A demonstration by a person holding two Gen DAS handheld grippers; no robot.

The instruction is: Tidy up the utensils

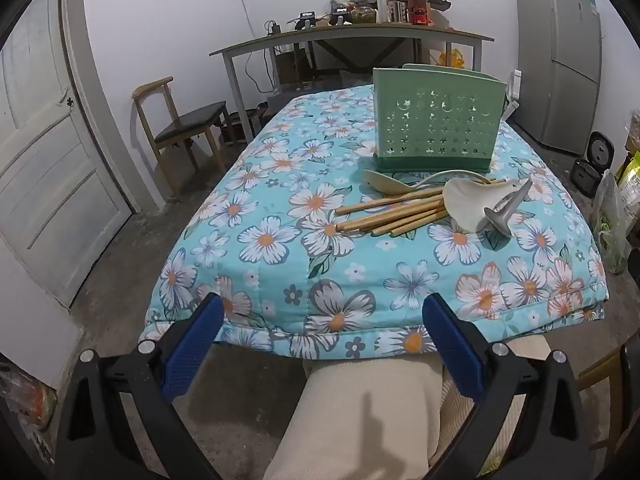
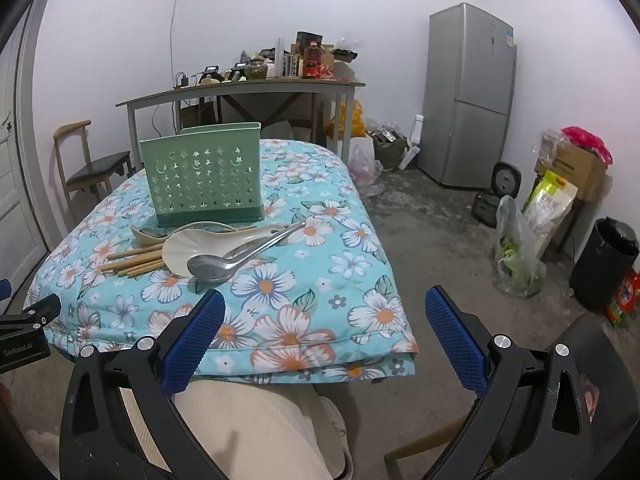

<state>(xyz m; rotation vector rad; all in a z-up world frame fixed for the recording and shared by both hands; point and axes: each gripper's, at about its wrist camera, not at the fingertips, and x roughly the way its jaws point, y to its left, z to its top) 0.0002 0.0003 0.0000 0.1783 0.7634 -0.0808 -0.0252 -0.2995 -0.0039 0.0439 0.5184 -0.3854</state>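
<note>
Both grippers are held wide open w/ nothing between the pads, low at the near edge of the table (image 1: 280,288), short of the utensils. From the left gripper (image 1: 322,312) the pile is seen ahead and to the right; from the right gripper (image 2: 325,308) it lies ahead and to the left, so the pile sits roughly between the two. The chopsticks (image 1: 392,214) are bundled w/ long axes running left-right, tilted a little away at the right end. The white ladle (image 2: 188,252) is laid over them, the steel spoon (image 2: 224,266) on top, its bowl nearest the right gripper, handle pointing away-right. The green holder (image 1: 436,120) stands upright just behind the pile, nothing seen in it. The right arm is judged nearer the steel spoon. Writing: "GenRobot.AI" is read on the left gripper's body in the right wrist view; fridge (image 2: 468,96) label too small to read.
</note>
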